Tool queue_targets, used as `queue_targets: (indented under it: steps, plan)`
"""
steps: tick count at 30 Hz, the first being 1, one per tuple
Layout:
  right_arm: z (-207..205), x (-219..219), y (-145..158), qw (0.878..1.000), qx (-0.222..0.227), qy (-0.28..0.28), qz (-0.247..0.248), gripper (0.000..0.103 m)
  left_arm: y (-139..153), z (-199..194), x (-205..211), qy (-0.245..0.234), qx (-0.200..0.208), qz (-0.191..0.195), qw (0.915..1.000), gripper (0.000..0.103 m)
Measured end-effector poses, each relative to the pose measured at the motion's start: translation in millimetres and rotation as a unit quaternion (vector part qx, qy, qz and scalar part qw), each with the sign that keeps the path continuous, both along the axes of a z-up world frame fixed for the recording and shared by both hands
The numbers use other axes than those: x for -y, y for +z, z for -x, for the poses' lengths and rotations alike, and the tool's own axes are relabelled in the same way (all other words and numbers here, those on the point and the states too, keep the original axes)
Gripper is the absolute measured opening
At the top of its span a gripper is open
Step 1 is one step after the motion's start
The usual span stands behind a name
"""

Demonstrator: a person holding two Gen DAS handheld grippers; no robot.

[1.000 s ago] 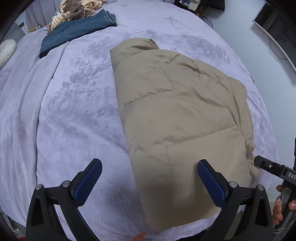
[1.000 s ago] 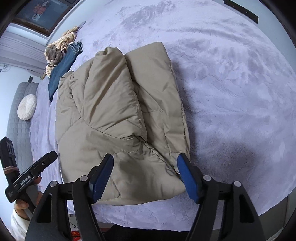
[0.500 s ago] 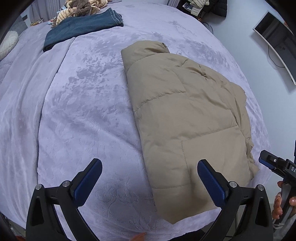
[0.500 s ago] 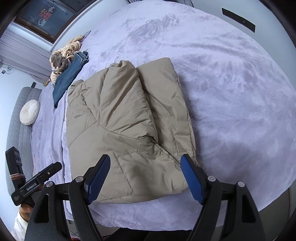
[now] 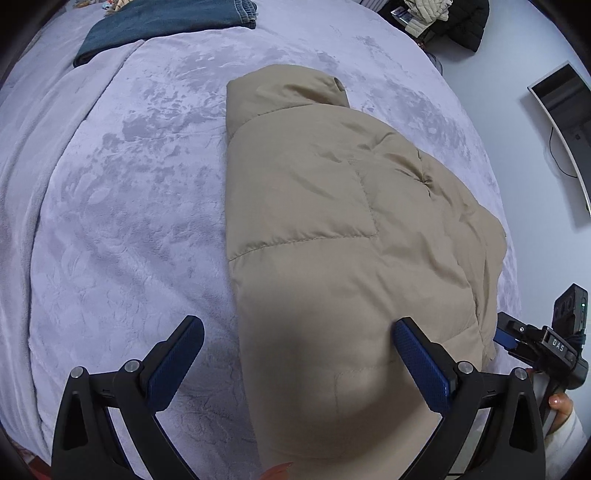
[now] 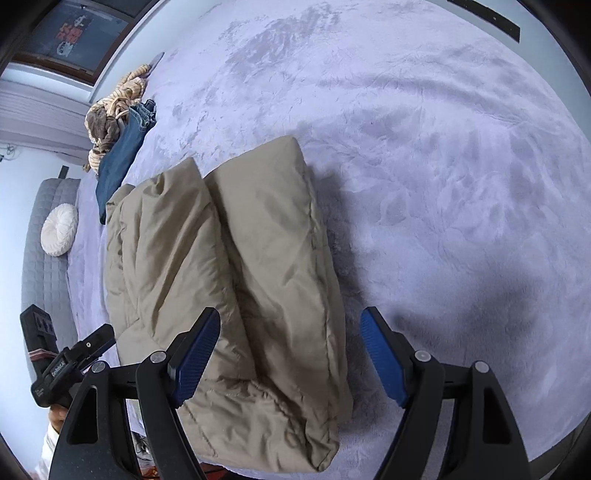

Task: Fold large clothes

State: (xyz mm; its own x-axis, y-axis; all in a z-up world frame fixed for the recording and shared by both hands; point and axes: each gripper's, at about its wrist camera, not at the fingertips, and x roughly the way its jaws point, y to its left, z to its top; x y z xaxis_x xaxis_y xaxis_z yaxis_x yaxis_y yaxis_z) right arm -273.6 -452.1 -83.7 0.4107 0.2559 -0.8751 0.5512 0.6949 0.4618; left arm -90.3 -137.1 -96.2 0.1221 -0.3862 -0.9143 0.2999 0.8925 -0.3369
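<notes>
- Lavender plush bedspread (image 5: 122, 221) fills both of our wrist views, and a pale wall closes off the room behind it.
- We see the tan puffer jacket (image 5: 332, 240) lying folded lengthwise on that bedspread; in the left wrist view it runs from about 12 o'clock down to 6 o'clock, with its collar end at the far side.
- Our left gripper (image 5: 297, 356) stands wide, its blue pads apart over the near end of the jacket, with the jacket's left edge between them; neither pad presses on the fabric.
- Our right gripper (image 6: 290, 356) also stands wide, nothing pinched; in its view the jacket's folded right edge lies between the pads.
- In the right wrist view we see the jacket as two padded ridges side by side, from about 11 o'clock to 6 o'clock.
- Folded blue jeans (image 5: 162, 22) lie at 11 o'clock in the left view, well apart from the jacket.
- A round cream cushion (image 6: 59, 229) sits at 9 o'clock in the right view, on a grey quilted surface.
</notes>
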Motion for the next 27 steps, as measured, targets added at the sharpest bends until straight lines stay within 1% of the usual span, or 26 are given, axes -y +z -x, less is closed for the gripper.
queue_targets:
  steps: [2, 8, 10, 13, 14, 16, 19, 21, 22, 24, 26, 27]
  plan:
    - [-4.1, 8.6, -9.6, 1.0, -0.003, -0.001, -0.013, 0.092, -3.5, -2.1, 6.5, 0.003, -0.003, 0.002, 1.0, 0.103]
    - [-12.9, 21.9, -25.7, 0.999, -0.01, 0.01, -0.036, 0.092, -7.3, -3.6, 22.4, -0.002, -0.004, -0.001, 1.0, 0.103]
    - [-16.2, 24.2, -30.0, 0.999, -0.007, 0.014, -0.046, 0.092, -9.6, -5.6, 19.9, 0.004, -0.014, 0.009, 0.9999, 0.103]
    - [-21.0, 26.9, -30.6, 0.997, 0.019, 0.019, -0.072, 0.092, -11.1, -10.0, 12.8, 0.009, -0.023, 0.025, 0.9994, 0.103]
    - [-23.0, 27.4, -30.8, 0.996, 0.028, 0.02, -0.083, 0.094, -11.5, -11.3, 11.2, 0.01, -0.025, 0.027, 0.9993, 0.103]
    - [-26.4, 28.0, -30.4, 0.993, 0.047, 0.024, -0.105, 0.103, -12.3, -12.2, 10.9, 0.01, -0.028, 0.025, 0.9993, 0.103]
    - [-31.3, 26.9, -25.3, 0.991, 0.059, 0.035, -0.114, 0.103, -11.6, -11.0, 17.1, 0.005, -0.023, 0.017, 0.9996, 0.103]
    - [-37.3, 22.2, -19.6, 0.991, 0.055, 0.054, -0.108, 0.103, -10.4, -10.5, 22.8, 0.001, -0.018, 0.009, 0.9998, 0.103]
    - [-41.9, 17.6, -15.1, 0.992, 0.049, 0.069, -0.096, 0.103, -10.2, -10.7, 26.0, -0.001, -0.015, 0.006, 0.9999, 0.103]
    - [-52.1, 6.7, -8.0, 0.992, 0.034, 0.106, -0.055, 0.103, -9.9, -10.2, 30.7, -0.006, -0.009, -0.003, 0.9999, 0.103]
    - [-64.2, -5.1, -5.9, 0.989, 0.018, 0.147, -0.017, 0.103, -10.6, -11.2, 30.6, -0.008, -0.009, -0.005, 0.9999, 0.103]
    - [-68.2, -8.9, -7.9, 0.987, 0.01, 0.159, -0.006, 0.103, -11.3, -11.8, 31.0, -0.008, -0.01, -0.005, 0.9999, 0.103]
